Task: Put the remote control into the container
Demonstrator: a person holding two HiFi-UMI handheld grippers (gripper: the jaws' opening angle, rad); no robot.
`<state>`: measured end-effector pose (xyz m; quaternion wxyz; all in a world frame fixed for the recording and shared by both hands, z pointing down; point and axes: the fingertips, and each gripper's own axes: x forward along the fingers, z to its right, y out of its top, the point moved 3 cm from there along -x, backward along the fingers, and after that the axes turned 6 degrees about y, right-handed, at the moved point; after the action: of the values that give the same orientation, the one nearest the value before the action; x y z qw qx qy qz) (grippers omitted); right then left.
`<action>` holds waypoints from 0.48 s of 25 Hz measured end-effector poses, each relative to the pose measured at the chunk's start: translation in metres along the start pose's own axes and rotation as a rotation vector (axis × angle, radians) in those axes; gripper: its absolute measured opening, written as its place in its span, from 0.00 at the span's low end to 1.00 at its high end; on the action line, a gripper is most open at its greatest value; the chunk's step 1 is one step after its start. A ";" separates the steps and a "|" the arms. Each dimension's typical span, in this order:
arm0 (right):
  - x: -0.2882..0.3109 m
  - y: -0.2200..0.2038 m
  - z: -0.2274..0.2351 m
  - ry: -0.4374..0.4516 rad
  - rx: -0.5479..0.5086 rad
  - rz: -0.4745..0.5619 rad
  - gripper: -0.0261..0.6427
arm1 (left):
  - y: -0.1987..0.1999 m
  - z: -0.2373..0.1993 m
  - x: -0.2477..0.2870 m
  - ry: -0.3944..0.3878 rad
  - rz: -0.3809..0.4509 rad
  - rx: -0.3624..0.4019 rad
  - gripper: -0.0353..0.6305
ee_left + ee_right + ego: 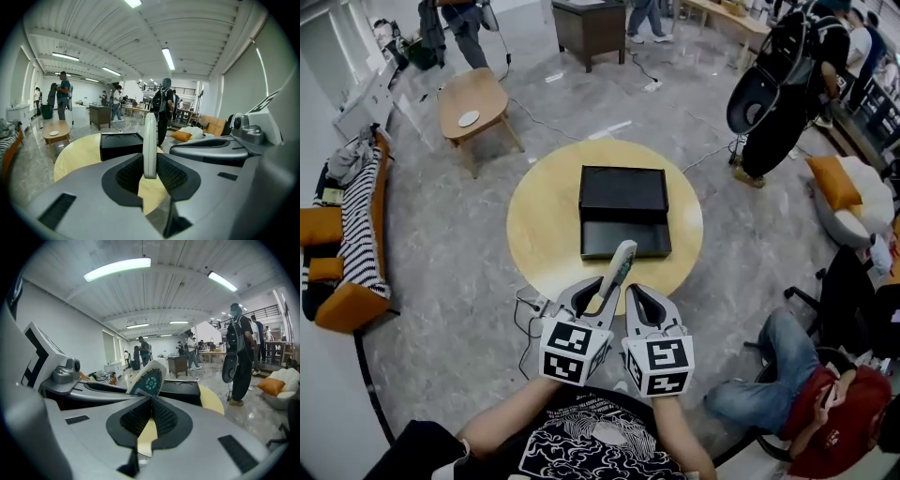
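On the round yellow table (542, 217) lies an open black container (624, 212), also visible in the left gripper view (120, 144). My left gripper (598, 306) is shut on the lower end of a slim white remote control (618, 269), which points up and toward the container from just above the table's near edge. Seen edge-on, the remote (150, 140) stands between the left gripper's (150, 174) jaws. My right gripper (639, 296) sits close beside it on the right, shut with nothing held. From the right gripper (151, 403) the remote's button face (147, 379) shows.
A small wooden table (472, 101) with a white plate stands back left, near a striped sofa (354, 225). Cables (528, 314) run on the floor by the table's near edge. A person (811, 398) sits at right; a black bag (773, 89) stands back right.
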<state>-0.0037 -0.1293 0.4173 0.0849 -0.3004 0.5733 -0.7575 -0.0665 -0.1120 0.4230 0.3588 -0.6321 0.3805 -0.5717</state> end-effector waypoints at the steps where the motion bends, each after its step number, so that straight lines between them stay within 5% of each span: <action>1: 0.005 0.002 0.001 -0.008 0.002 -0.001 0.07 | 0.002 -0.004 0.004 -0.008 -0.003 0.010 0.20; 12: 0.052 0.008 0.025 -0.106 0.034 -0.030 0.07 | 0.007 -0.039 0.055 -0.094 -0.057 0.138 0.20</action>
<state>-0.0332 -0.1771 0.4328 0.1088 -0.3470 0.5505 -0.7514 -0.1032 -0.1646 0.4450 0.4027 -0.6427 0.3050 -0.5760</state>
